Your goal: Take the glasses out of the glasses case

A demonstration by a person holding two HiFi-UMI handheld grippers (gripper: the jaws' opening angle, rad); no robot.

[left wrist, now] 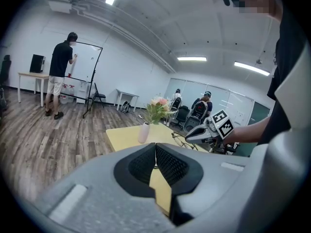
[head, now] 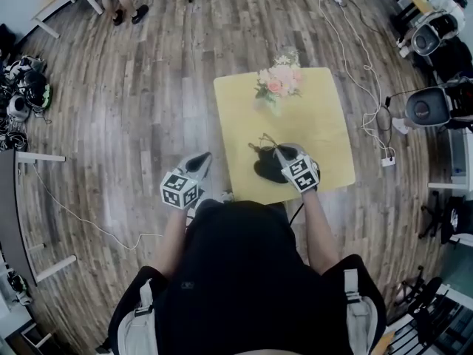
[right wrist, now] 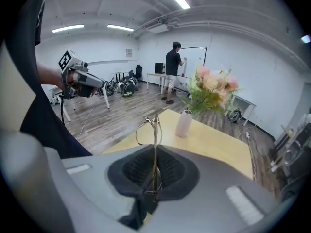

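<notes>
On the yellow table [head: 325, 102], near its front edge, lies a black glasses case [head: 266, 171]. My right gripper [head: 281, 152] hovers just over the case, shut on the thin wire-framed glasses [head: 262, 144]. In the right gripper view the glasses [right wrist: 148, 125] stand edge-on, pinched between the dark pads of the right gripper [right wrist: 155, 154]. My left gripper [head: 199, 161] hangs beside the table's left edge, over the floor. Seen in its own view, the left gripper [left wrist: 155, 152] is shut with nothing in it. That view also catches the right gripper [left wrist: 206, 131] and the glasses [left wrist: 182, 141].
A white vase of pink flowers [head: 278, 82] stands at the table's far side, behind the case. Wooden floor surrounds the table, with cables at right [head: 369, 117]. A person [left wrist: 60, 72] stands at a whiteboard far off. Desks and chairs line the room's walls.
</notes>
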